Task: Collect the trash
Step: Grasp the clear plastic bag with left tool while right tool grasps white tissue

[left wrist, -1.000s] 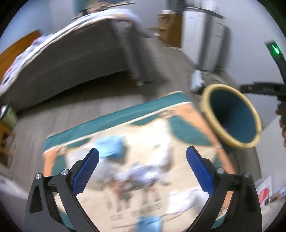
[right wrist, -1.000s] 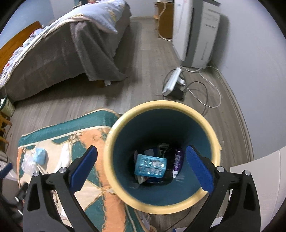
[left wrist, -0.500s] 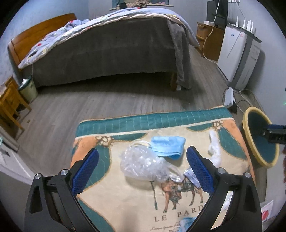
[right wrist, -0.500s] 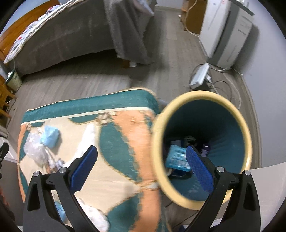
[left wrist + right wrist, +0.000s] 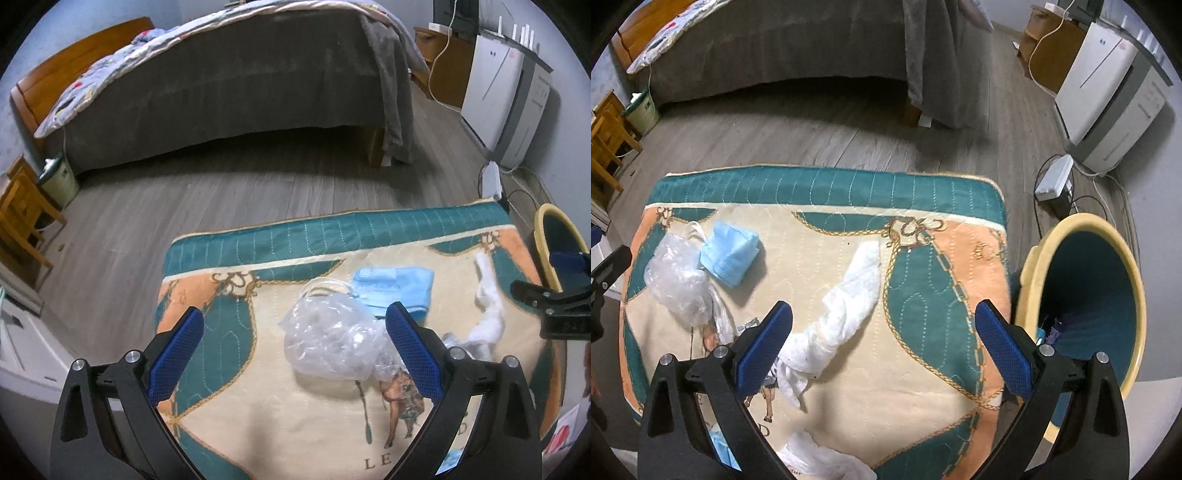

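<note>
Trash lies on a patterned cloth-covered table (image 5: pixel 258 413) (image 5: pixel 923 350). A crumpled clear plastic bag (image 5: pixel 328 339) (image 5: pixel 676 273) sits beside a blue face mask (image 5: pixel 395 288) (image 5: pixel 729 254). A twisted white tissue (image 5: pixel 842 310) (image 5: pixel 487 314) lies mid-table. More white tissue (image 5: pixel 820 461) and a blue scrap (image 5: pixel 720 448) lie at the near edge. A yellow-rimmed teal bin (image 5: pixel 1086 306) (image 5: pixel 554 236) stands right of the table, with trash inside. My left gripper (image 5: pixel 291 350) is open above the bag. My right gripper (image 5: pixel 882 347) is open above the tissue.
A bed with a grey cover (image 5: pixel 240 85) stands across the wood floor. A white appliance (image 5: pixel 1115 85), a power strip (image 5: pixel 1054 181) and cables lie at the right. A wooden chair (image 5: pixel 22 218) and a small pail (image 5: pixel 59 177) are at the left.
My right gripper swung left from over the bin to over the table. My left gripper's view shifted left, bringing the plastic bag and mask between its fingers. Both stayed open.
</note>
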Tool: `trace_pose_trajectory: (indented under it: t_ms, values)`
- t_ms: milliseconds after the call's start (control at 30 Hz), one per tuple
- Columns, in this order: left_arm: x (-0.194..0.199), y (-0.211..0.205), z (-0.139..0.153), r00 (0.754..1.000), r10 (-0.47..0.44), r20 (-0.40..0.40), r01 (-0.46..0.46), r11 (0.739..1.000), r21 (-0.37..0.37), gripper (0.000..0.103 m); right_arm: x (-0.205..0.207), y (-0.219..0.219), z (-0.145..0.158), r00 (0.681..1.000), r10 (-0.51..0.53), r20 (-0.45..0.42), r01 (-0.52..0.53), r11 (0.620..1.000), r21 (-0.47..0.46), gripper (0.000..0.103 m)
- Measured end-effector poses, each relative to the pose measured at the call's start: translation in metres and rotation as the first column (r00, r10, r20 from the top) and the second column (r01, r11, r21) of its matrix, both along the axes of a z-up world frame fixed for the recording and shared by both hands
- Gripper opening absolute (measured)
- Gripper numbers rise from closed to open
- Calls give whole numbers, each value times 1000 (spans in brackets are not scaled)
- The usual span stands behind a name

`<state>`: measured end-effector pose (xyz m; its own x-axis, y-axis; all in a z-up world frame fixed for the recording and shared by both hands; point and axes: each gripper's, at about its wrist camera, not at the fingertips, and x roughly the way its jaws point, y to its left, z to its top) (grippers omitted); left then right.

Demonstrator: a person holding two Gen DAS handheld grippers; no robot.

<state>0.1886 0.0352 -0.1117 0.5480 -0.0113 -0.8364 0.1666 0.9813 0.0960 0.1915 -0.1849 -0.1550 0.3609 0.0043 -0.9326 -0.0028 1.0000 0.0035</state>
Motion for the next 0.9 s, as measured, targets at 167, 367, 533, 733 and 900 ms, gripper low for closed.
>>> trace_pose_trajectory:
  t_ms: [167, 367, 533, 733, 900]
  values:
    - [8, 2, -7, 1000, 2, -19, -2, 1000, -10, 98, 8, 0, -12, 999, -26, -38, 27, 999, 29, 97]
    - [14, -3, -18, 999, -12, -43, 12, 1000, 6, 98, 13, 1, -25, 997, -28, -74, 31, 999, 42, 97]
    - [18, -13, -32, 996, -41, -79, 43, 999, 33, 98, 14, 8, -36, 995, 8, -100, -6, 1000, 20, 97]
    - [21, -25, -58, 984, -71, -162, 81, 995, 52, 98, 17, 3, -48, 990, 10, -138, -4, 999, 46, 97]
    - [23, -31, -70, 974, -83, -209, 88, 996, 16, 98, 21, 3, -52, 987, 31, -158, -16, 995, 96, 97]
